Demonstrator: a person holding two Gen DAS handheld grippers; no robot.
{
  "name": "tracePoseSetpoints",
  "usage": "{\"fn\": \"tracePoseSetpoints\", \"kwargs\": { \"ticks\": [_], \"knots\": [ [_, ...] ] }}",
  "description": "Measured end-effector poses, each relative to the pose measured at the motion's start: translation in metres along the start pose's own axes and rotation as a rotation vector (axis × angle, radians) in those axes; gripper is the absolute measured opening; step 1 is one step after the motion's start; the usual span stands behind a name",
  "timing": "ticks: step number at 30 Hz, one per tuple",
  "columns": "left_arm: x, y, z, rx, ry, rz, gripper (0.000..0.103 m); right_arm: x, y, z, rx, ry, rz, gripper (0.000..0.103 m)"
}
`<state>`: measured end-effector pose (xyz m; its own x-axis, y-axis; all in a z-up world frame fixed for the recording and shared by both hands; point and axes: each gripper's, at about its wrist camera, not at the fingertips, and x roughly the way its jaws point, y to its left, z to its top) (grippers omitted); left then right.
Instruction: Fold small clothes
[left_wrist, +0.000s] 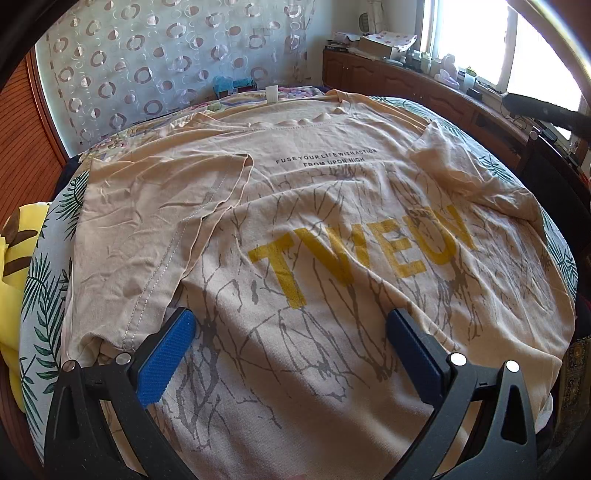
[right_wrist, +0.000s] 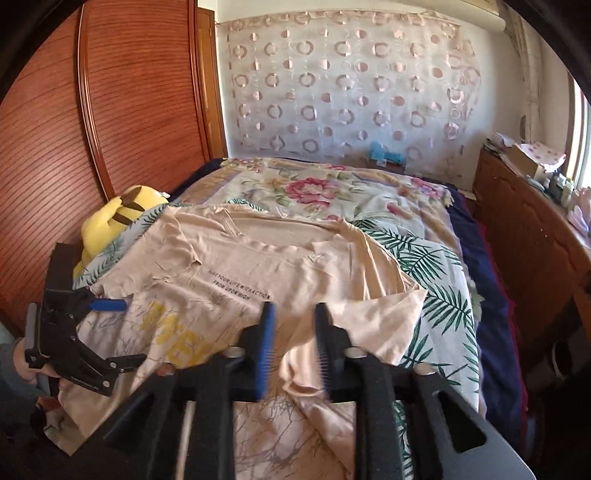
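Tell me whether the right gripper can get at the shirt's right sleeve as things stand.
Probably yes: the right gripper hangs open above the T-shirt, and the right sleeve lies flat with nothing over it.

The right gripper (right_wrist: 293, 347) hangs with jaws parted over the beige T-shirt (right_wrist: 295, 269); at nine o'clock, the left gripper (right_wrist: 110, 332) rests on it.

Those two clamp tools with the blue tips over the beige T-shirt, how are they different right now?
The left gripper has its jaws spread wide, while the right gripper shows only a narrow gap. The left gripper looks sharp and sits low over the T-shirt print; the right gripper's blue pads are blurred. Neither pinches cloth. Both share black frames and ribbed blue pads, and both aim at the same T-shirt.
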<state>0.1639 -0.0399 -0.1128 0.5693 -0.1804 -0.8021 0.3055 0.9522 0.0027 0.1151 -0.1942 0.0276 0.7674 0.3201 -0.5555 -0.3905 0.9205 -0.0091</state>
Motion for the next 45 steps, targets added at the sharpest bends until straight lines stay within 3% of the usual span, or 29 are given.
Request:
{"fn": "tracePoseSetpoints", "kwargs": {
  "ticks": [1,8,15,16,18,22,27,32,35,37,42,45],
  "knots": [
    [0.0,0.0,0.0,0.0,0.0,0.0,0.103,0.0,-0.001,-0.004,-0.004,0.002,-0.009,0.04],
    [0.0,0.0,0.0,0.0,0.0,-0.001,0.103,0.011,-0.033,-0.035,0.051,0.118,-0.095,0.04],
    [0.0,0.0,-0.001,-0.001,-0.001,-0.001,0.103,0.028,-0.051,-0.056,0.158,0.205,-0.067,0.04],
    [0.0,0.0,-0.001,-0.001,-0.001,-0.001,0.103,0.028,-0.05,-0.057,0.16,0.199,-0.057,0.023],
    [0.0,0.0,-0.001,-0.001,-0.001,-0.001,0.103,0.021,-0.047,-0.056,0.149,0.173,-0.021,0.007],
    [0.0,0.0,0.0,-0.001,-0.001,-0.002,0.103,0.0,-0.032,-0.057,0.09,0.117,0.023,0.005],
    [0.0,0.0,-0.001,-0.001,-0.001,-0.002,0.103,-0.01,-0.015,-0.079,0.013,0.143,0.066,0.005],
    [0.0,0.0,0.0,-0.001,-0.001,-0.002,0.103,-0.002,-0.016,-0.087,0.004,0.22,0.093,0.008],
    [0.0,0.0,0.0,-0.001,-0.001,-0.002,0.103,-0.004,-0.013,-0.08,-0.001,0.201,0.107,0.019],
    [0.0,0.0,0.0,-0.001,-0.001,-0.002,0.103,-0.008,-0.01,-0.075,-0.006,0.175,0.101,0.035],
    [0.0,0.0,-0.001,-0.001,-0.001,-0.002,0.103,0.004,-0.004,-0.06,-0.004,0.139,0.078,0.037],
    [0.0,0.0,-0.001,-0.001,-0.002,-0.002,0.103,0.026,0.0,-0.058,0.011,0.169,0.061,0.037]
  ]
}}
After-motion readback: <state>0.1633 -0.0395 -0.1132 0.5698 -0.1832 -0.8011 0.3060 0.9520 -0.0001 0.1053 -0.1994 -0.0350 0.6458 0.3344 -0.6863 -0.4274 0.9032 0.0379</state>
